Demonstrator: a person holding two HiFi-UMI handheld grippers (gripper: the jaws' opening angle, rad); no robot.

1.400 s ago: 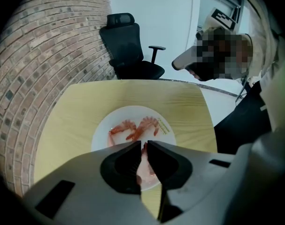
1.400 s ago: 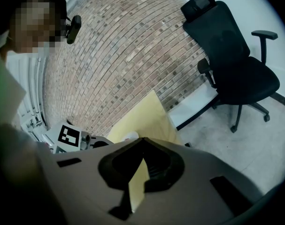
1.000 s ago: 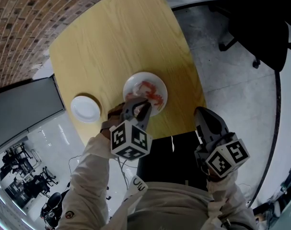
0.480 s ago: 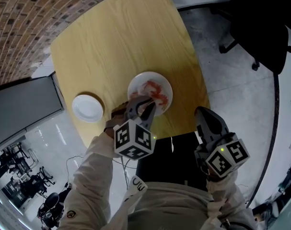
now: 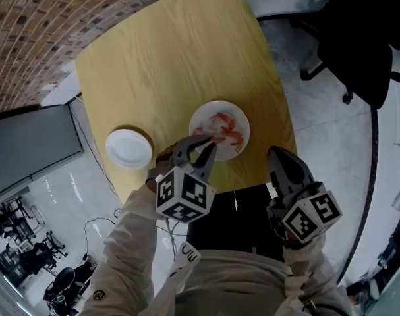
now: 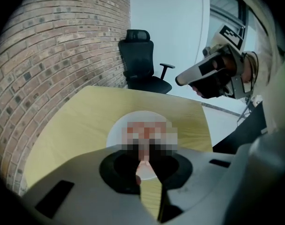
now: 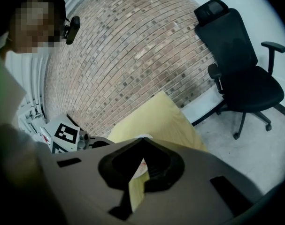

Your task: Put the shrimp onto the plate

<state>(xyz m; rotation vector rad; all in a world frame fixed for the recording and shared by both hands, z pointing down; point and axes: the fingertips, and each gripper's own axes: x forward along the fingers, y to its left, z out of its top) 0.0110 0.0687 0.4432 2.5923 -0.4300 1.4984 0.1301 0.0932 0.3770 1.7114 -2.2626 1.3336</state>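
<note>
Shrimp (image 6: pixel 143 167): one pinkish piece sits clamped between the left gripper (image 5: pixel 201 149) jaws. The left gripper view shows them pinched on it with only a narrow slit below. A mosaic patch covers the upper part of the piece, so I can't make out its shape.

- Left gripper hangs tilted steeply down over the near rim of the white dish (image 5: pixel 236 151). Whether the held piece is clear of the dish or touching it, I can't tell.
- Remaining shrimp pile (image 5: pixel 225 127) lies in that dish. The dish sits close to the tabletop's near edge, toward the near right corner.
- Empty plate (image 5: pixel 129 148) sits by the near left corner of the tabletop (image 5: pixel 167 58), well apart from the dish, with nothing on it.
- Right gripper (image 5: pixel 275 155) is off the tabletop, just past the near right corner. Its jaw tips meet and nothing is between them. The right gripper view shows only tabletop and a sliver of the dish through the gap behind the tips.
- Both marker cubes face the head camera, with sleeves visible below them.

Surroundings: brick wall (image 7: pixel 133 55) curves along the tabletop's far and left sides. Black office chair (image 7: pixel 236 55) stands on the grey floor beyond the right edge.
</note>
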